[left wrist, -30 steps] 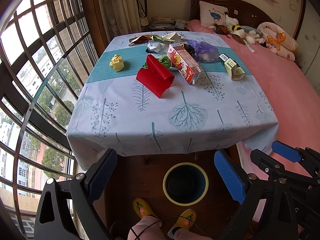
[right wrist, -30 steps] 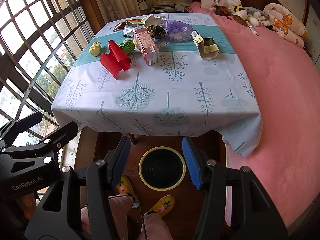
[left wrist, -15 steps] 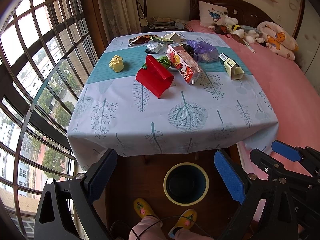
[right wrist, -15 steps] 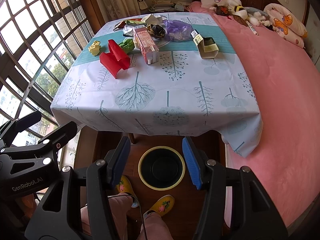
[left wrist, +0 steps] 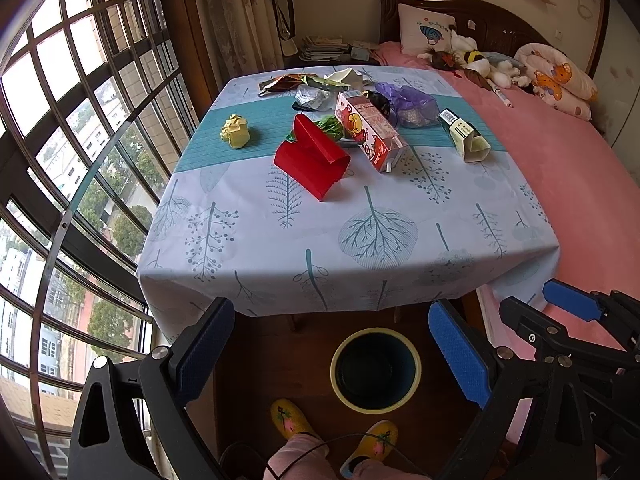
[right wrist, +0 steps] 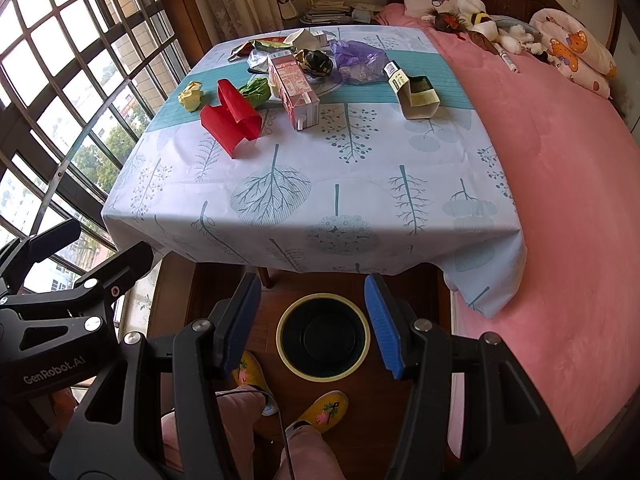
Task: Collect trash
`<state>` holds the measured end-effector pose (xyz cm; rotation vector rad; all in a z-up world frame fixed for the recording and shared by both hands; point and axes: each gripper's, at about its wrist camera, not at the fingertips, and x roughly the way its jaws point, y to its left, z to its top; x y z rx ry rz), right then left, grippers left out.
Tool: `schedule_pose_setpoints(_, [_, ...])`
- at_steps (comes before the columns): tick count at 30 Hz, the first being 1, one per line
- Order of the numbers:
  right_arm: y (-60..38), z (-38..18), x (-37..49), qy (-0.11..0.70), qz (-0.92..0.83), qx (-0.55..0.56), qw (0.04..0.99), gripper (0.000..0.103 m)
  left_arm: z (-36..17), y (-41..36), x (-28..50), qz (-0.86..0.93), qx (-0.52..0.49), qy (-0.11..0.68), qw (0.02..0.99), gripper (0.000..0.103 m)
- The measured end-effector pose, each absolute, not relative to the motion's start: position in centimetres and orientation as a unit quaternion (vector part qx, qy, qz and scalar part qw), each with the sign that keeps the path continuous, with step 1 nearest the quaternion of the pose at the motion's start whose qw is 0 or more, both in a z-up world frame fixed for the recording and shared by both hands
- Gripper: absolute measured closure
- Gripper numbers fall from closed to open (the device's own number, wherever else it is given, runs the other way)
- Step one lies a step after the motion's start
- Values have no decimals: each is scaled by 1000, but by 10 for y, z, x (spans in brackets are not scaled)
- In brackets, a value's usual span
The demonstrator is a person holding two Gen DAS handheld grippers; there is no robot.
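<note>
Trash lies on the far half of the table (left wrist: 360, 240): a red folded paper (left wrist: 314, 160) (right wrist: 232, 118), a pink milk carton (left wrist: 370, 130) (right wrist: 294, 90), a yellow paper ball (left wrist: 235, 131) (right wrist: 191, 96), a green-white carton (left wrist: 464, 138) (right wrist: 412, 92), a purple bag (left wrist: 408, 104) (right wrist: 358, 60) and several wrappers. A dark bin with a yellow rim (left wrist: 376, 368) (right wrist: 324, 338) stands on the floor below the table's near edge. My left gripper (left wrist: 328, 352) and right gripper (right wrist: 310, 320) are open and empty, held above the bin.
A pink bed (right wrist: 560, 200) with soft toys (left wrist: 480, 64) runs along the right of the table. Tall barred windows (left wrist: 60, 160) fill the left. The person's legs and yellow slippers (right wrist: 324, 412) are beside the bin.
</note>
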<state>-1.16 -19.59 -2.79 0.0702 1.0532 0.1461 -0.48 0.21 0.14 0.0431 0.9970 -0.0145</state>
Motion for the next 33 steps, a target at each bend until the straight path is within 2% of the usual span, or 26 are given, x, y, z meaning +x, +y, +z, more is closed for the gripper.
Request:
schedule_pose_setpoints(17, [-168,-19,17,496,95,16,863,52,13,33,25,32,17,476,879,4])
schedule_pose_setpoints(26, [-114,-15,83,492,119,-5,862,52,5,101,96,64,7,500,864,4])
schedule_pose_setpoints(33, [-51,-27,162,484,143,-64,861,32,1,177,176,51,2,517,855,4])
